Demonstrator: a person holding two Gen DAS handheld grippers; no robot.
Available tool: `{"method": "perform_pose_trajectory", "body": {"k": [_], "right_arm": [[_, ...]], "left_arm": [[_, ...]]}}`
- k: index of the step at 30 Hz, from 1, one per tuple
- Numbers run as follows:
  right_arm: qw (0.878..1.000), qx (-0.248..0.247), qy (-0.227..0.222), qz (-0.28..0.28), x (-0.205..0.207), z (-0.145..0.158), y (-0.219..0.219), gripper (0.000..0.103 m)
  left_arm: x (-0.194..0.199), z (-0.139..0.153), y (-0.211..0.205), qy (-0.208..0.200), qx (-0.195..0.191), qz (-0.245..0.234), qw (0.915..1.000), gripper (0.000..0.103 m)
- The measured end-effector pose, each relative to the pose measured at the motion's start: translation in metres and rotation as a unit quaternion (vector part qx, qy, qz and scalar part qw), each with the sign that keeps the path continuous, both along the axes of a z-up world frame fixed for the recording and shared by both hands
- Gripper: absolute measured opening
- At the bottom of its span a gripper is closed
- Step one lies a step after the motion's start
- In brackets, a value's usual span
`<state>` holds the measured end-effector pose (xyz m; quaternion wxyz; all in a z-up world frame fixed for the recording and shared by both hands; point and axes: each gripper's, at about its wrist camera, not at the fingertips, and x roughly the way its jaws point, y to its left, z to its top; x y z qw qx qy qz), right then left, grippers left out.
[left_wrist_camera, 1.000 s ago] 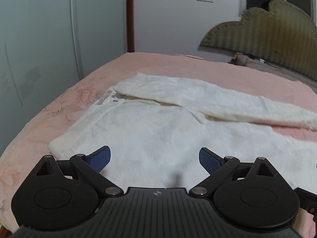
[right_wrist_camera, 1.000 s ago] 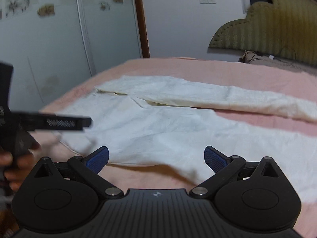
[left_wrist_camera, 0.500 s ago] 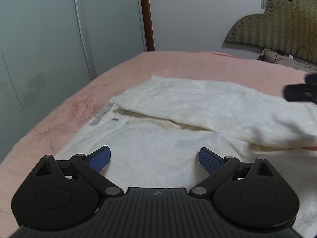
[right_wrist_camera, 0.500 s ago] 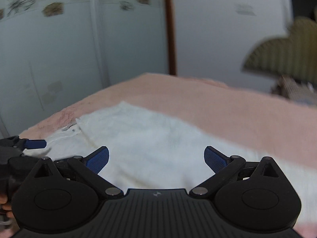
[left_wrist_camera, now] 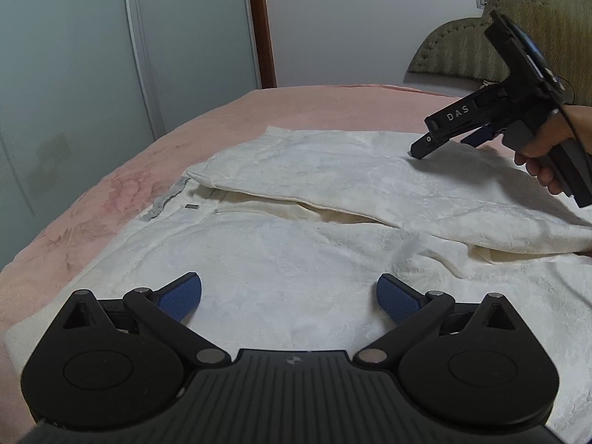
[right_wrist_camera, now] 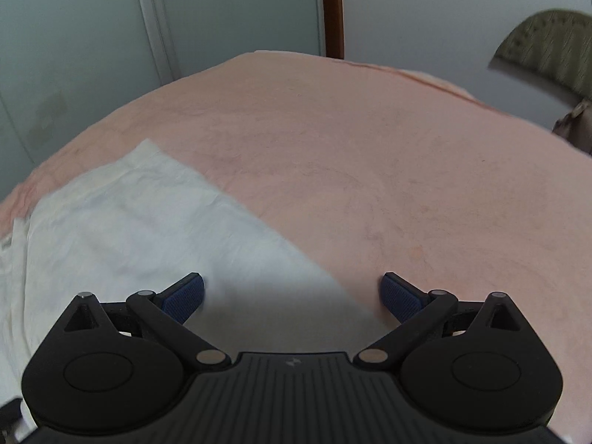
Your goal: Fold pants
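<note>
Pink bed (left_wrist_camera: 314, 107), right claw (right_wrist_camera: 292, 296) newly over pants (left_wrist_camera: 296, 259)' far edge, both claws agape.

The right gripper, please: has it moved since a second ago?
Yes. The right gripper has travelled forward over the white pants towards their far edge; bare pink bedspread now fills its view, and the headboard has shrunk into the corner.

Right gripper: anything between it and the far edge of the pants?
Nothing visible. In its own view the right gripper is open, straddling the far edge of the white pants where cloth meets the pink bedspread. The left gripper hovers open over the waist area, apart from it.
</note>
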<state>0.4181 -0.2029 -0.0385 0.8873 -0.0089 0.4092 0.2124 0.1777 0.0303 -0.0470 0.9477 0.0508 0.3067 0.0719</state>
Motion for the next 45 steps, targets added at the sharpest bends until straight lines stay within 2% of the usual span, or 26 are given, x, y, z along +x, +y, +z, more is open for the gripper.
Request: {"method": "perform_pose_trajectory", "body": {"k": [3,4,5,6,8,10,12,14,16,19,21,22,24,27,28,29,30,31,33,34,35,36,38,40,42,45], "right_arm": [[1.000,-0.003,-0.009,0.028,0.008,-0.001,0.000,0.091],[0.999,-0.004,-0.013,0.042,0.007,0.001,0.000,0.079],[0.998,0.001,-0.014,0.057,0.005,0.002,0.000,0.054],[0.998,0.009,-0.012,0.068,0.003,0.004,0.001,0.044],[0.996,-0.009,-0.022,0.080,-0.004,0.006,0.007,0.028],[0.994,-0.040,-0.050,0.085,-0.014,0.010,0.017,0.022],[0.987,-0.094,-0.098,0.089,-0.031,0.015,0.033,0.018],[0.970,-0.156,-0.154,0.105,-0.059,0.021,0.052,0.015],[0.947,-0.210,-0.206,0.128,-0.091,0.028,0.069,0.014],[0.905,-0.274,-0.279,0.170,-0.148,0.041,0.092,0.012],[0.878,-0.305,-0.311,0.197,-0.183,0.043,0.101,0.010],[0.869,-0.313,-0.320,0.210,-0.199,0.042,0.104,0.007],[0.860,-0.313,-0.330,0.232,-0.227,0.040,0.111,0.006],[0.848,-0.327,-0.333,0.252,-0.243,0.024,0.127,0.006],[0.848,-0.328,-0.336,0.247,-0.243,0.022,0.128,0.006],[0.852,-0.322,-0.337,0.238,-0.239,0.022,0.126,0.006],[0.864,-0.307,-0.331,0.223,-0.230,0.024,0.124,0.006],[0.877,-0.286,-0.326,0.206,-0.220,0.030,0.117,0.007],[0.912,-0.232,-0.293,0.167,-0.192,0.045,0.103,0.019],[0.930,-0.202,-0.270,0.147,-0.178,0.053,0.091,0.045],[0.944,-0.173,-0.249,0.129,-0.159,0.058,0.077,0.085],[0.955,-0.149,-0.228,0.117,-0.139,0.061,0.067,0.097],[0.971,-0.116,-0.188,0.093,-0.099,0.062,0.052,0.100],[0.987,-0.087,-0.125,0.057,-0.059,0.054,0.033,0.099],[0.995,-0.044,-0.082,0.040,-0.027,0.042,0.018,0.099],[0.999,0.006,-0.023,0.032,0.007,0.019,0.004,0.095]], "left_arm": [[0.000,0.000,0.000,0.000,0.001,-0.001,1.0000,0.103],[0.000,0.000,0.000,0.000,0.002,-0.001,1.0000,0.103],[0.000,0.000,0.000,0.000,0.002,-0.001,1.0000,0.103],[0.001,0.000,0.000,0.000,0.002,-0.001,1.0000,0.103],[0.000,0.000,0.000,0.000,0.001,-0.001,1.0000,0.103],[0.001,0.001,0.002,0.000,-0.005,-0.002,1.0000,0.103],[0.000,0.003,0.007,-0.003,-0.022,-0.002,0.9997,0.102],[-0.003,0.007,0.017,-0.016,-0.054,0.008,0.9984,0.102],[-0.009,0.013,0.032,-0.041,-0.096,0.028,0.9942,0.102],[-0.018,0.028,0.058,-0.077,-0.171,0.055,0.9808,0.102],[-0.023,0.040,0.075,-0.100,-0.240,0.053,0.9642,0.102],[-0.022,0.044,0.083,-0.104,-0.274,0.046,0.9549,0.102],[-0.011,0.049,0.094,-0.089,-0.331,0.027,0.9390,0.102],[0.024,0.049,0.099,-0.020,-0.376,0.030,0.9259,0.102],[0.032,0.049,0.100,-0.003,-0.385,0.037,0.9221,0.102],[0.038,0.048,0.100,0.007,-0.389,0.039,0.9202,0.102],[0.042,0.047,0.101,0.011,-0.382,0.039,0.9233,0.102],[0.041,0.048,0.100,0.009,-0.373,0.043,0.9268,0.102],[0.039,0.047,0.097,-0.015,-0.351,0.047,0.9349,0.102],[0.037,0.046,0.095,-0.025,-0.342,0.048,0.9382,0.102],[0.037,0.042,0.092,-0.028,-0.332,0.050,0.9415,0.102],[0.038,0.038,0.089,-0.025,-0.325,0.050,0.9442,0.102],[0.042,0.029,0.088,-0.012,-0.319,0.043,0.9468,0.102],[0.044,0.024,0.086,-0.012,-0.301,0.037,0.9529,0.102],[0.044,0.023,0.083,-0.024,-0.282,0.027,0.9587,0.102],[0.044,0.020,0.082,-0.030,-0.273,0.020,0.9613,0.102]]}}
